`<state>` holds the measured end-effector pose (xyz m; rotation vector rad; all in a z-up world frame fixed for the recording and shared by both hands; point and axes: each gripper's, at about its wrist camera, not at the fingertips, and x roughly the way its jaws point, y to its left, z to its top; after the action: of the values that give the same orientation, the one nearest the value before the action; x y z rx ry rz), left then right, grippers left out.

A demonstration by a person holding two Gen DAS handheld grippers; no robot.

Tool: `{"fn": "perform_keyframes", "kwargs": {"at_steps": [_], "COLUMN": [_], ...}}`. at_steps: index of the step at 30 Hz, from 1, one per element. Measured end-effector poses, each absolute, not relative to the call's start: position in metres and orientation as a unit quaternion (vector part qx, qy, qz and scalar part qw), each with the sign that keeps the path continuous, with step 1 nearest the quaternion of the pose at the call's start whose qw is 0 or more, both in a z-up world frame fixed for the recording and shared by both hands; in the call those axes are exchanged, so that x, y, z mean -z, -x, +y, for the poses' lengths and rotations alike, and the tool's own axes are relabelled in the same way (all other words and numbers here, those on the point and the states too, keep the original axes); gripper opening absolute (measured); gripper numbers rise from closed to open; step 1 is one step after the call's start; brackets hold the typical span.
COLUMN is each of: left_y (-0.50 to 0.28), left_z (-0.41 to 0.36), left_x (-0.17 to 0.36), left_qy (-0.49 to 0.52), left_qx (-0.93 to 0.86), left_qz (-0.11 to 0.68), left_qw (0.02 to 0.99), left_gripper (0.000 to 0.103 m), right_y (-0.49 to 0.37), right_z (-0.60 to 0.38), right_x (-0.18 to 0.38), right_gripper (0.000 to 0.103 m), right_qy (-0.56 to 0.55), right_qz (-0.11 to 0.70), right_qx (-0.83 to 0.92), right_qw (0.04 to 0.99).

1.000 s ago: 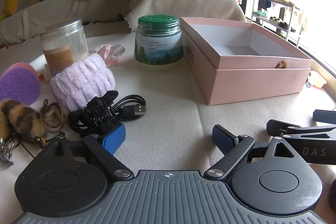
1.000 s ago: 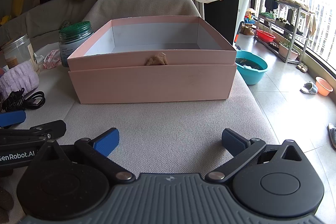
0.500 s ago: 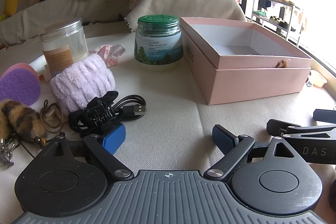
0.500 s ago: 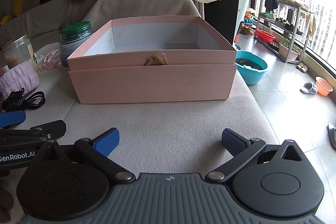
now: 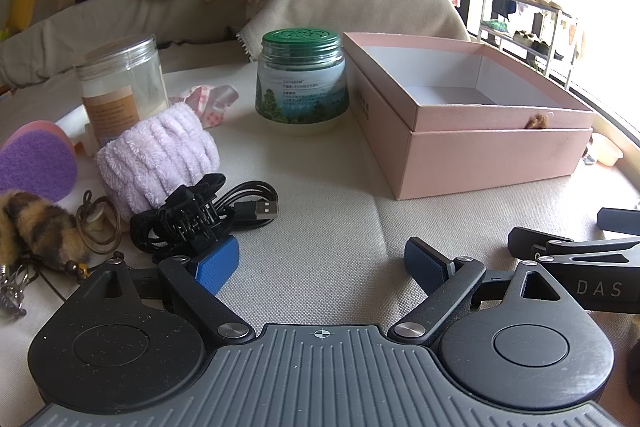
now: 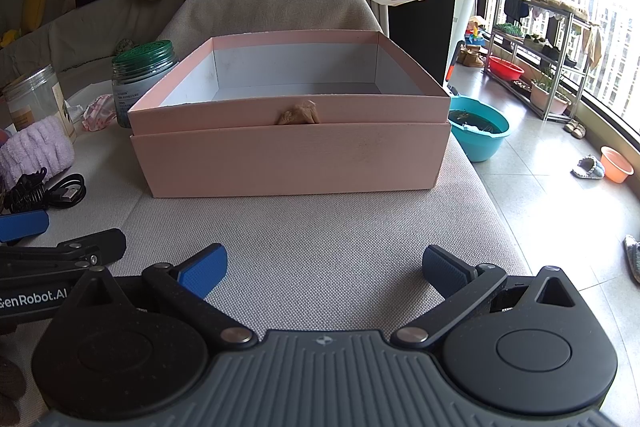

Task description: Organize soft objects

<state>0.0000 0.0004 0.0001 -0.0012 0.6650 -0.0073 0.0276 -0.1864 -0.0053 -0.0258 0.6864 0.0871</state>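
Note:
An open pink box (image 5: pixel 492 155) (image 6: pixel 292 159) stands on the beige cloth surface, empty inside as far as shows. A fluffy lilac towel roll (image 5: pixel 156 155) (image 6: pixel 36 151), a purple and pink sponge (image 5: pixel 36 163), a striped furry tail charm (image 5: pixel 36 227) and a pink checked cloth (image 5: pixel 212 99) lie at the left. My left gripper (image 5: pixel 322 261) is open and empty, low over the cloth just right of a black USB cable. My right gripper (image 6: pixel 324 265) is open and empty in front of the box.
A black USB cable bundle (image 5: pixel 204 215) lies by my left fingertip. A green-lidded jar (image 5: pixel 302 83) and a clear plastic jar (image 5: pixel 120 87) stand behind the soft items. A sofa with bedding is behind. The surface's right edge drops to a tiled floor (image 6: pixel 560 163).

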Motion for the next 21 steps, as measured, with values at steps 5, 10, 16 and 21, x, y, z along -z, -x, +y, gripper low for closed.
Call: {"fn": "perform_keyframes", "kwargs": {"at_steps": [5, 10, 16, 21], "left_y": [0.0000, 0.0000, 0.0000, 0.0008], "left_z": [0.0004, 0.0005, 0.0004, 0.0030], "left_x": [-0.0001, -0.0001, -0.0001, -0.0007], "left_qy": [0.000, 0.000, 0.000, 0.008], "left_qx": [0.004, 0.004, 0.004, 0.011], "left_qz": [0.326, 0.326, 0.326, 0.324], "left_qw": [0.945, 0.945, 0.945, 0.946], "left_gripper": [0.094, 0.094, 0.093, 0.093], "right_y": [-0.0276, -0.0277, -0.0278, -0.0283], "right_z": [-0.1863, -0.1863, -0.1863, -0.1869], "right_x": [0.0054, 0.0054, 0.0055, 0.0048], "right_gripper": [0.103, 0.103, 0.103, 0.103], "right_qy": [0.013, 0.013, 0.013, 0.015], "right_qz": [0.336, 0.336, 0.336, 0.340], "right_qx": [-0.043, -0.043, -0.043, -0.046], "right_qw": [0.941, 0.941, 0.941, 0.939]}}
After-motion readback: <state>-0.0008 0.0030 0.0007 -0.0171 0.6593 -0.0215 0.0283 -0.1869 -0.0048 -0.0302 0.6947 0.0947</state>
